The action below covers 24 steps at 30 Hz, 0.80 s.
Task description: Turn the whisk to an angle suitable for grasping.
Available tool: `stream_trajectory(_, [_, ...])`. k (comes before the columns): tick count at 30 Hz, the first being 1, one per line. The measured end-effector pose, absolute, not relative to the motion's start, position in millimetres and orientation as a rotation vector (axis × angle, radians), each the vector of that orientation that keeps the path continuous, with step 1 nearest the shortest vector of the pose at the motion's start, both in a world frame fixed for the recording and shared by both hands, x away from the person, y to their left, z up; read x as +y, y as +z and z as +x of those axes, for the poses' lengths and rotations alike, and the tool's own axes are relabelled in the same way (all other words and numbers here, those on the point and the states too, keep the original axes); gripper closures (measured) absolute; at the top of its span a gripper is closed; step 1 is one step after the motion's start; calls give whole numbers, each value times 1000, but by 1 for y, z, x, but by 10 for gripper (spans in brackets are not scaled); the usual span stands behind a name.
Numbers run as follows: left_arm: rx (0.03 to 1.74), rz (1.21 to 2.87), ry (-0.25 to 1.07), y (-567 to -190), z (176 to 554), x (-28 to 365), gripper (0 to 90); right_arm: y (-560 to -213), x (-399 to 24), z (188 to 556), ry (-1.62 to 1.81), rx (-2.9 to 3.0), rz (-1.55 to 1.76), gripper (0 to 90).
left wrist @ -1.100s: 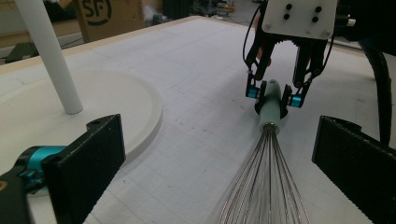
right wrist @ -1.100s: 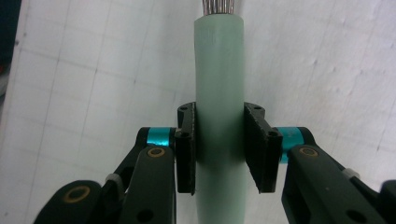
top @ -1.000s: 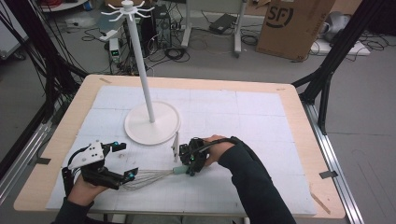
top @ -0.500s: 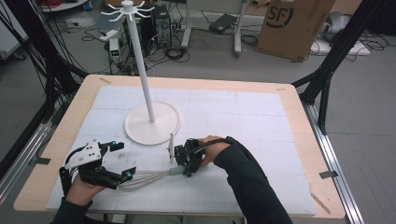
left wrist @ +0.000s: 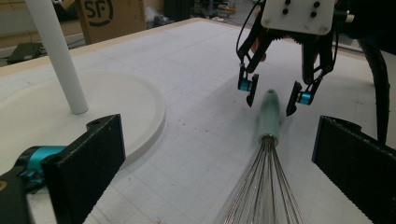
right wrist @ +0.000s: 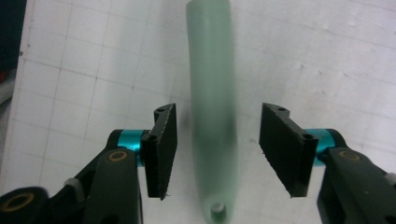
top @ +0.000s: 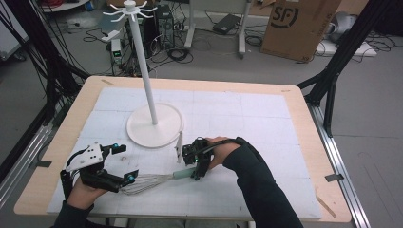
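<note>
Since a moment ago, we are seeing our right tongs (right wrist: 214,154) opening, spread either side of the pale green whisk handle (right wrist: 212,93) without touching. Our left tongs (left wrist: 219,168) are gaping wide around the wire whisk (top: 151,182), lying released on the table (top: 247,118).
</note>
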<state>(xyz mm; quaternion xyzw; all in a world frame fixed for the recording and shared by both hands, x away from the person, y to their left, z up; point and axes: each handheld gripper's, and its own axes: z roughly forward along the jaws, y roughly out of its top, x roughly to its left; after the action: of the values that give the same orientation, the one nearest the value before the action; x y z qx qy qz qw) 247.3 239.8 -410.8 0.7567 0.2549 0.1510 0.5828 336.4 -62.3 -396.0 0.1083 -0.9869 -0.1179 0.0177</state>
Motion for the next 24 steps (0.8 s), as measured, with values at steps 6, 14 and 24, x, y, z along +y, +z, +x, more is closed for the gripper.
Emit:
stream_trajectory(6, [593,1766,356,-410,247,240,31,-381,-76,331,-494,-3047,280,324])
stream_trajectory(14, [597,1765,355,-410,247,241,32,-377,-98,324,-551,-3047,148,114])
stream_trajectory(24, [597,1775,344,-411,247,240,31,-376,-132,319,-684,-3053,-60,5])
